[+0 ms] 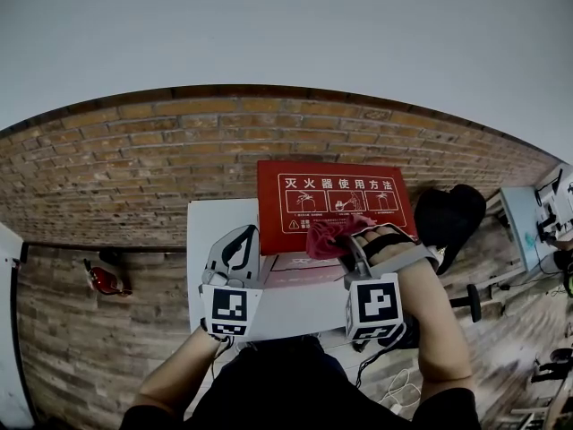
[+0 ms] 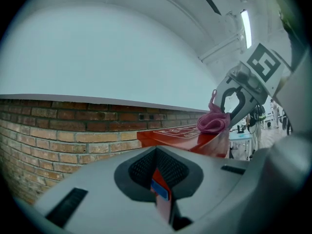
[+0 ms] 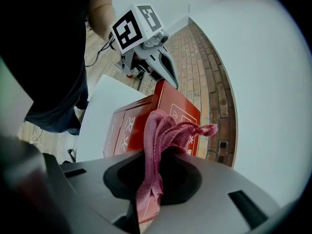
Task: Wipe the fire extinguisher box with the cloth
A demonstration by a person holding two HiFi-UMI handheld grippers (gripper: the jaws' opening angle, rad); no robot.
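Right gripper view tells it best: the right gripper (image 3: pixel 151 196) is clamped on the pink cloth (image 3: pixel 157 143). A thick fold is pinched between the jaws and a loose tail flops forward over the red fire extinguisher box (image 3: pixel 176 107). Head view puts that box on a white table (image 1: pixel 215 227) against a brick wall (image 1: pixel 134 168), printed top panel facing up, with the cloth bunched at the panel's near edge.

Over on the other side, the left gripper (image 1: pixel 240 240) has its jaws together with no cloth in them. Its tips sit right by the box's left corner; whether they touch it, I cannot tell.

Now, handling. That cloth looks like towelling, soft, limp and light. It likely wants a bite through the middle of the bunch, leaving a pad of fabric ahead of the jaws to meet the surface rather than bare fingertips. The box looks like stiff painted sheet, glossy and smooth, so the cloth should glide easily. It may also slide on the table under a push, which makes that left corner a sensible place to brace.
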